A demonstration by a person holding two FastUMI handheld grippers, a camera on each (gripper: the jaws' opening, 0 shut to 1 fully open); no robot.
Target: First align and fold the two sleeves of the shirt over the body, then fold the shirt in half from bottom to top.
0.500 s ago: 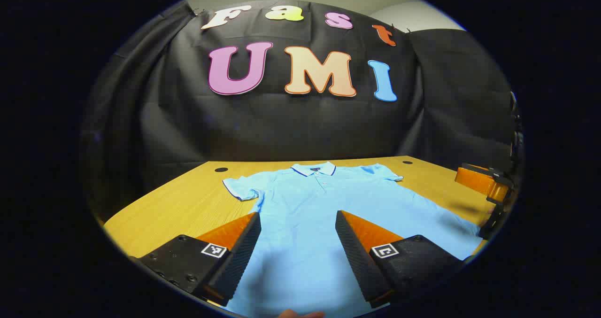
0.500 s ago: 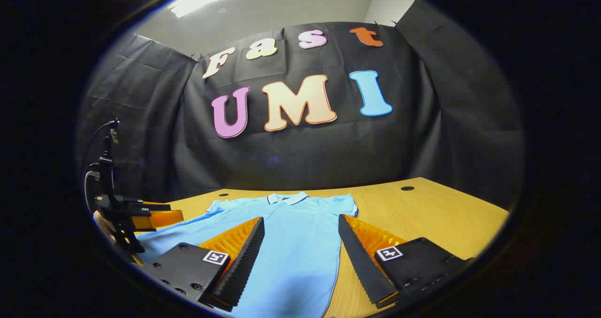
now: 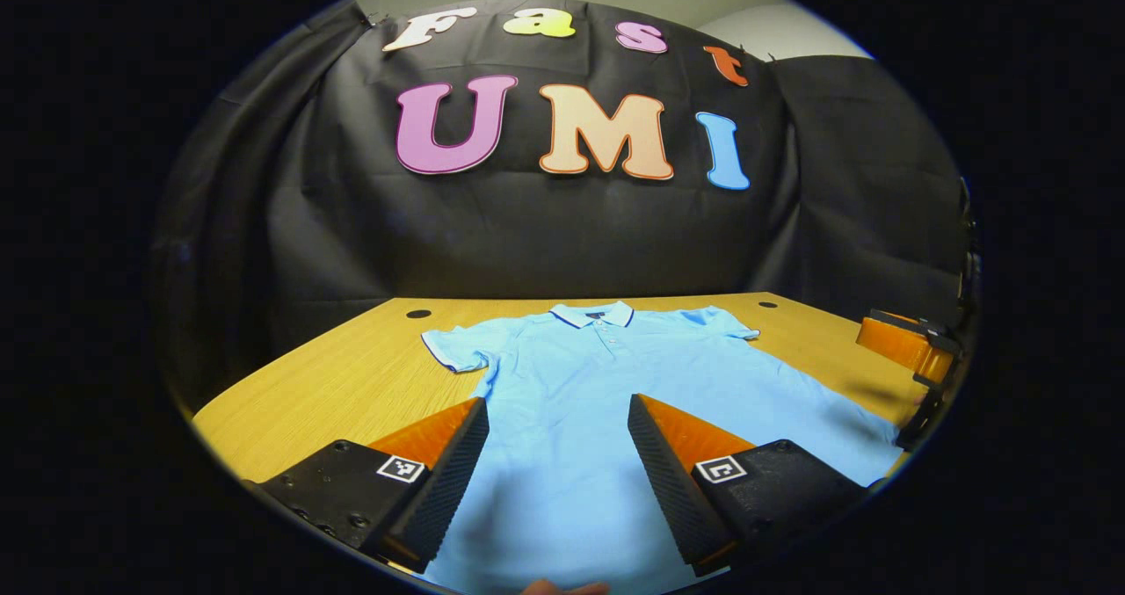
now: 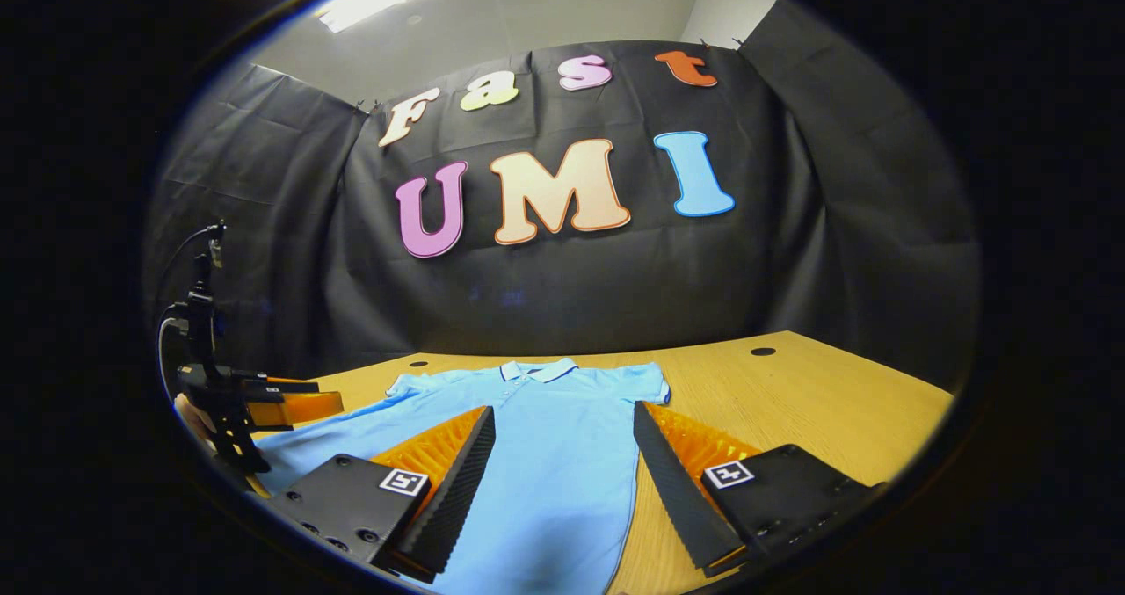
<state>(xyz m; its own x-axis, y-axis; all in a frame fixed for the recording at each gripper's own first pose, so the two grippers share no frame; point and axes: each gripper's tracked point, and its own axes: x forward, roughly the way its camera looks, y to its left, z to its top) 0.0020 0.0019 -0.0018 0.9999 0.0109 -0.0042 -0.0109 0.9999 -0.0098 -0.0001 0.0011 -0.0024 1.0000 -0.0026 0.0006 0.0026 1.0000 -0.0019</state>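
Both grippers hover with jaws spread wide and nothing between them: the left gripper (image 3: 558,441) hangs over the near part of the shirt (image 3: 598,384), and the right gripper (image 4: 562,450) over the shirt's right side, near its edge. The shirt lies flat and face up on the counter (image 3: 334,384), collar (image 3: 593,315) far, left sleeve (image 3: 453,349) and right sleeve (image 4: 650,388) both still spread out, so no fold has begun. The likely trouble is a pinch that gathers the body cloth along with a sleeve, which would drag the whole shirt askew on the smooth counter and leave the sleeves misaligned; closing above the cloth would catch nothing. The shirt's near hem is cut off in both views, so its lie cannot be judged. Whether either gripper touches the cloth is unclear. A hand (image 3: 562,588) barely shows at the bottom of the left gripper view.
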